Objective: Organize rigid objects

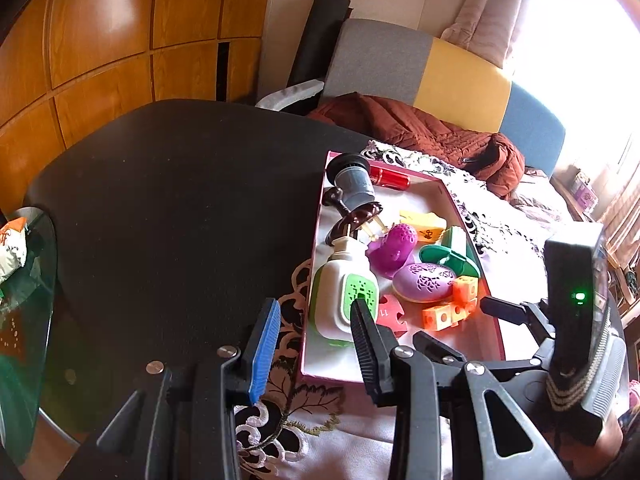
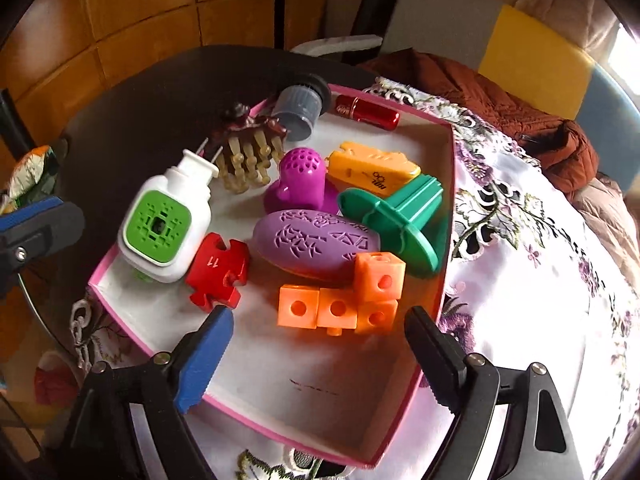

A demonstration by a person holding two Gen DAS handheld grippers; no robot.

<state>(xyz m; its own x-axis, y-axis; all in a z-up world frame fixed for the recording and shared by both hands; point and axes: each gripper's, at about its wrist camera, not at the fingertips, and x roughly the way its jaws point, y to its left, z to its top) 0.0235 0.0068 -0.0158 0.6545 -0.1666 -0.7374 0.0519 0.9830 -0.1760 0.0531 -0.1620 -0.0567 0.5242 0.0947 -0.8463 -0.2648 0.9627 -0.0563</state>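
Note:
A pink-rimmed box (image 2: 451, 168) with a white floor holds the rigid objects: a white and green plug-in device (image 2: 164, 228), a red puzzle piece (image 2: 218, 272), a purple oval case (image 2: 312, 240), joined orange cubes (image 2: 340, 304), a green plastic piece (image 2: 400, 216), a yellow block (image 2: 372, 168), a magenta perforated piece (image 2: 300, 180), a brown claw clip (image 2: 248, 152), a grey cap (image 2: 298, 108) and a red cylinder (image 2: 368, 114). My right gripper (image 2: 320, 360) hangs open and empty over the box's near floor, just short of the orange cubes. My left gripper (image 1: 314, 346) sits outside the box's left near corner (image 1: 332, 378), jaws narrowly apart, holding nothing.
The box rests on an embroidered white cloth (image 2: 540, 280) over a dark round table (image 1: 180, 200). A chair with a brown jacket (image 1: 420, 128) stands behind. A glass side table (image 1: 24, 300) is at the far left, wooden wall panels beyond.

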